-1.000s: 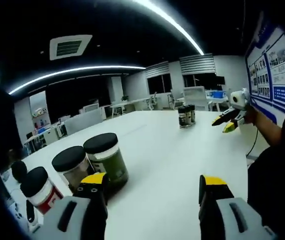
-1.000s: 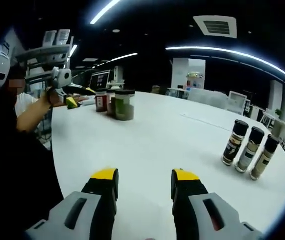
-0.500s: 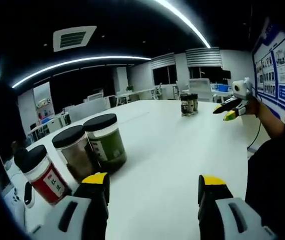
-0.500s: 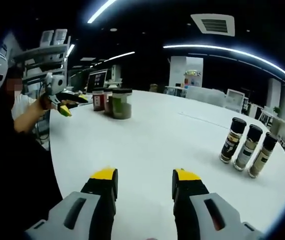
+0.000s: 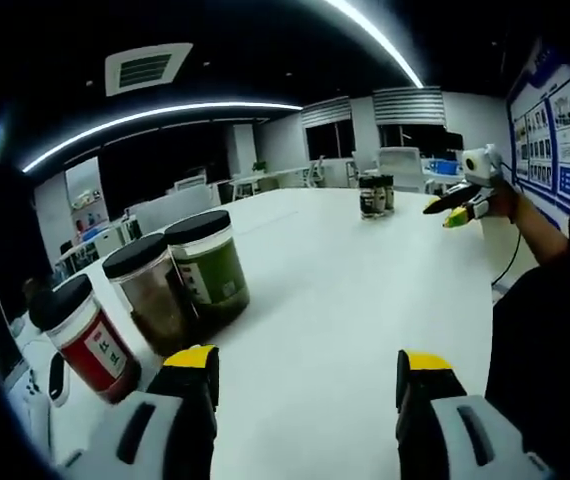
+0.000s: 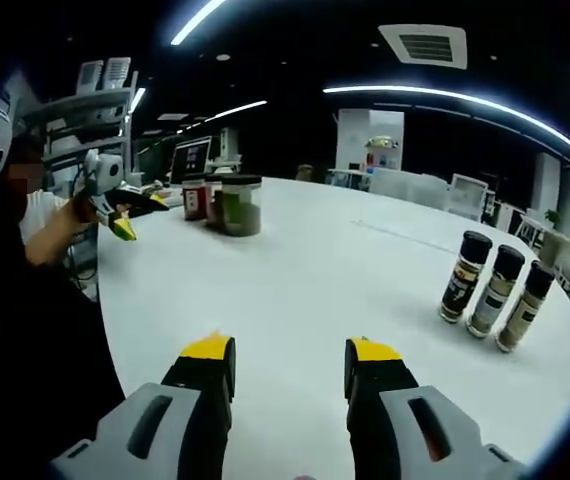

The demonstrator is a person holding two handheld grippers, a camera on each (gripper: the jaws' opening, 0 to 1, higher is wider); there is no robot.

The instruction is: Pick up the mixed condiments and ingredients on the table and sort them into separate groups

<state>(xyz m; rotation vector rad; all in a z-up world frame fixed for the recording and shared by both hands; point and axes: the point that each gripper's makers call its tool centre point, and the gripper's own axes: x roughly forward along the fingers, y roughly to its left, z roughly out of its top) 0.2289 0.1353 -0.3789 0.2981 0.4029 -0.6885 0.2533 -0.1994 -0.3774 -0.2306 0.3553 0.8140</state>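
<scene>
- There are three wide jars with black lids: one with green content (image 5: 211,270), one with brown content (image 5: 151,295) and one with a red label (image 5: 87,337). They stand close together in a row, to the left of and just beyond the left gripper (image 5: 305,375).
- There are three slim bottles with black caps: a dark one (image 6: 463,276), a grey one (image 6: 492,292) and a pale one (image 6: 524,307). They stand in a tight row, to the right of and well beyond the right gripper (image 6: 290,365).
- The left gripper has its jaws wide apart, and they hold nothing.
- The right gripper's jaws are also apart and hold nothing.
- Everything stands on a large white table (image 5: 365,290) in a dim office with long ceiling lights (image 6: 445,95), an air vent (image 5: 145,70) and more desks behind.
- In the left gripper view the bottles are far and small beyond the fingers, and the right gripper shows at the far right, in a hand, its tips nearly together.
- In the right gripper view the jars are far at the left, and beside them the left gripper is seen in the person's hand.
</scene>
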